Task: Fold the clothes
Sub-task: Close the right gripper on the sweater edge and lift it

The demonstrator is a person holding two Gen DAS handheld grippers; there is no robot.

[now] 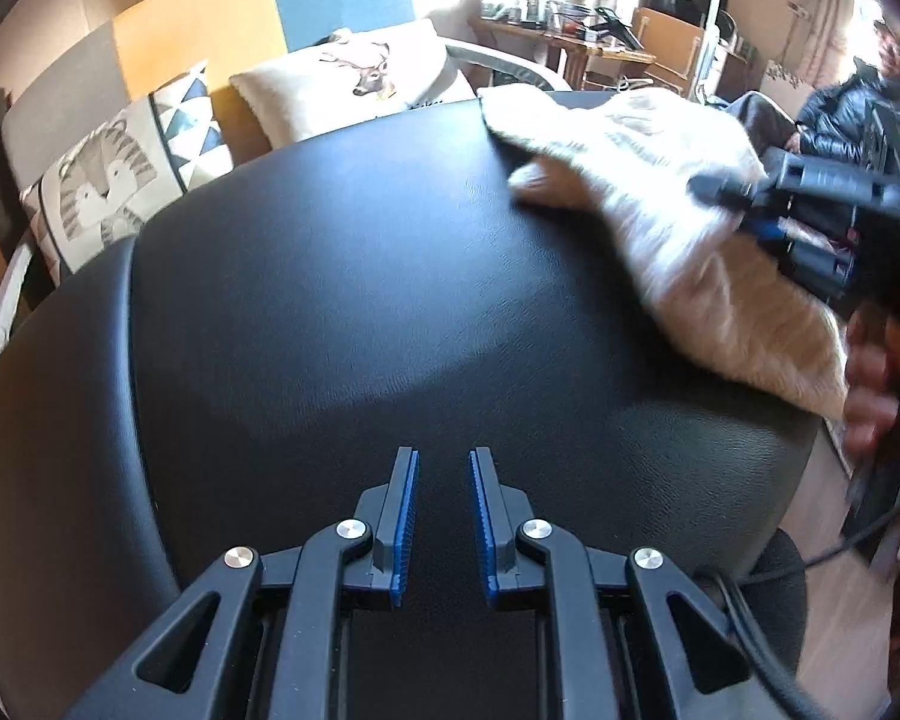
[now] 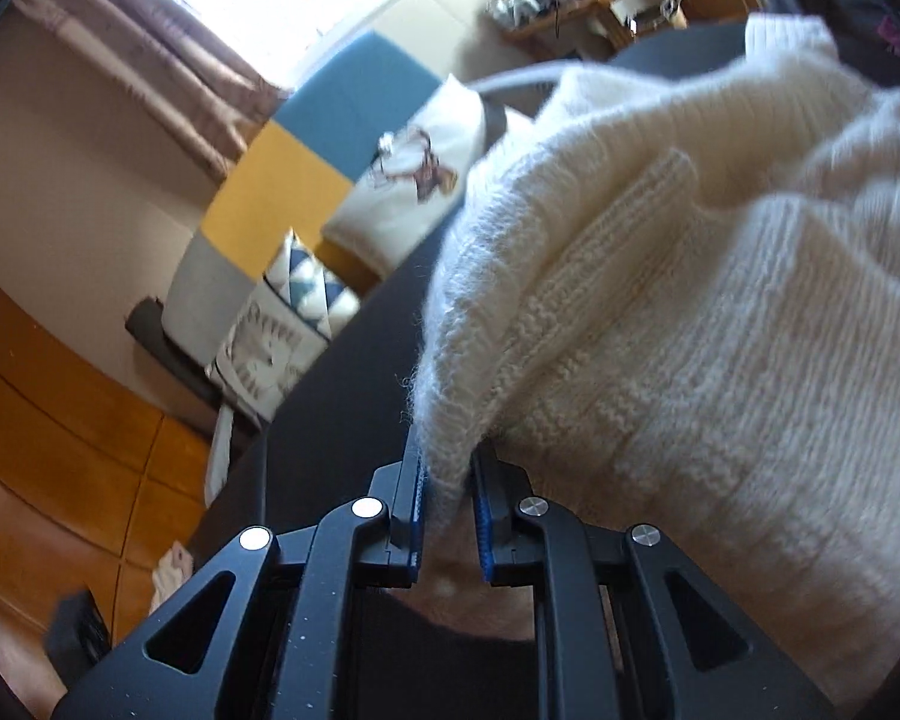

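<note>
A cream knitted sweater lies bunched across the far right of the black table. In the right wrist view the sweater fills the right half, and my right gripper is shut on a fold of its edge, lifted off the table. That same right gripper shows blurred at the right of the left wrist view, with a hand below it. My left gripper hovers over bare tabletop near the front edge, open, with nothing between its blue pads.
A sofa with tiger and deer cushions stands behind the table. A cluttered wooden desk is at the back. A person in a dark jacket sits far right. Wooden floor lies left of the table.
</note>
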